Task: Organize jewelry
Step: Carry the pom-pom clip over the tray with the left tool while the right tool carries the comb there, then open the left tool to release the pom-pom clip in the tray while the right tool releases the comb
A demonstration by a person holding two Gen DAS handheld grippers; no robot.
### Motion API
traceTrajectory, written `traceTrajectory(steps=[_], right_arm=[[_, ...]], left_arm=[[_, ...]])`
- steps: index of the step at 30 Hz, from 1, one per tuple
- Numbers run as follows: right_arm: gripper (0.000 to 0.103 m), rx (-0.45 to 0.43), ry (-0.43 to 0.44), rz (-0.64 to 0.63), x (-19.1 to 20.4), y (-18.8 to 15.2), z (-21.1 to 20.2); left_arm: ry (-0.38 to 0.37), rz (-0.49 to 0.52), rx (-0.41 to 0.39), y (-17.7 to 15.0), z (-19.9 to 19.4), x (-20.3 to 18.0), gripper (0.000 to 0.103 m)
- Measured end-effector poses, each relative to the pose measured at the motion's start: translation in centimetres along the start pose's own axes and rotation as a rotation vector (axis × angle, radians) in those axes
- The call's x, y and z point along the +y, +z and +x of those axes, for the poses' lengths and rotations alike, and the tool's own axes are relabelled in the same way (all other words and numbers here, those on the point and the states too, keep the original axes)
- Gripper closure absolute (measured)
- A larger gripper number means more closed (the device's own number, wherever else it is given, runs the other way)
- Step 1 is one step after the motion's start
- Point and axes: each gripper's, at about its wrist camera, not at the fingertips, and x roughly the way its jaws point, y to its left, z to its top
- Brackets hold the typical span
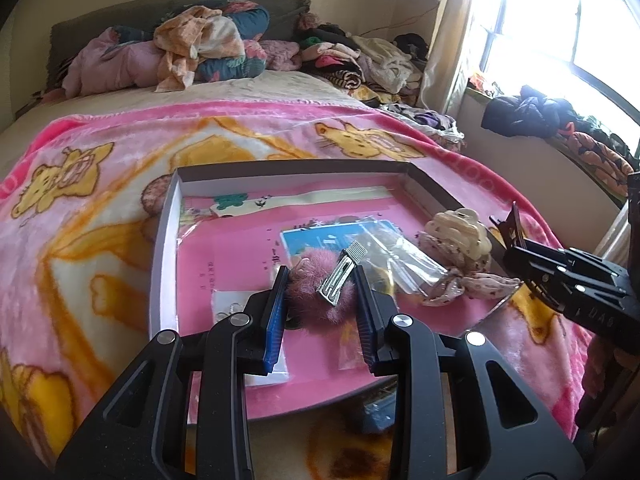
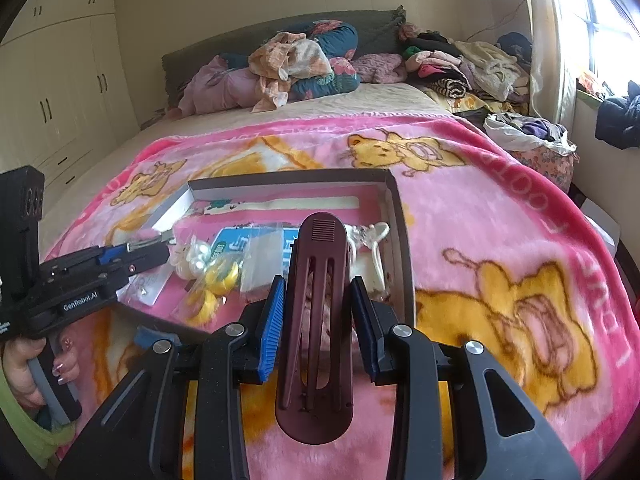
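My left gripper point(image 1: 320, 276) is shut on a fluffy pink pom-pom hair clip point(image 1: 308, 304) with a silver snap clip point(image 1: 340, 278) on top, held just above the shallow box point(image 1: 164, 240). The box lies on the pink blanket and its floor is pink. In the right wrist view, my right gripper point(image 2: 318, 284) is shut on a long maroon hair clip point(image 2: 320, 264), upright between the blue pads, over the box's point(image 2: 400, 216) near right corner. Each gripper also shows in the other view: the right gripper point(image 1: 516, 236) at the right edge, the left gripper point(image 2: 160, 246) at the left edge.
In the box lie a cream claw clip point(image 1: 464, 228), a floral scrunchie point(image 1: 460, 280), clear plastic bags point(image 1: 400, 256), a bag of pearls point(image 2: 196, 258), yellow pieces point(image 2: 220, 280) and a blue card point(image 1: 312, 240). A hand point(image 2: 28, 372) holds the left gripper. Clothes are piled at the headboard point(image 1: 200, 44).
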Motion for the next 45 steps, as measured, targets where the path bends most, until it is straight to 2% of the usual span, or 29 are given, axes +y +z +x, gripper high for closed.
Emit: traceTrajectory(steps=[10,20,39,42,45], right_arm=[[0.071,0.025,0.02,-0.033,1.1,1.5,2.7],[0.071,0.067,0.029,-0.049,2.0,1.5,5.2],[0.071,0.092,0.048,-0.012,1.7,-0.1,5.3],[0.063,0.083,0.059,0.007,1.5,-0.1,4.7],[0.057,0.063,0.062,0.015,1.4,-0.2,3.7]], left_arm=[[0.055,-0.045,0.007,0.1,0.9,1.5,0.08],[0.081,-0.084,0.018,0.0,1.8,2.9,0.08],[0.083,-0.094,0.02,0.1,1.8,3.1,0.079],[0.084,-0.095,0.02,0.1,1.7,3.2,0.078],[0.081,-0.093,0.015,0.1,1.7,3.1,0.067]])
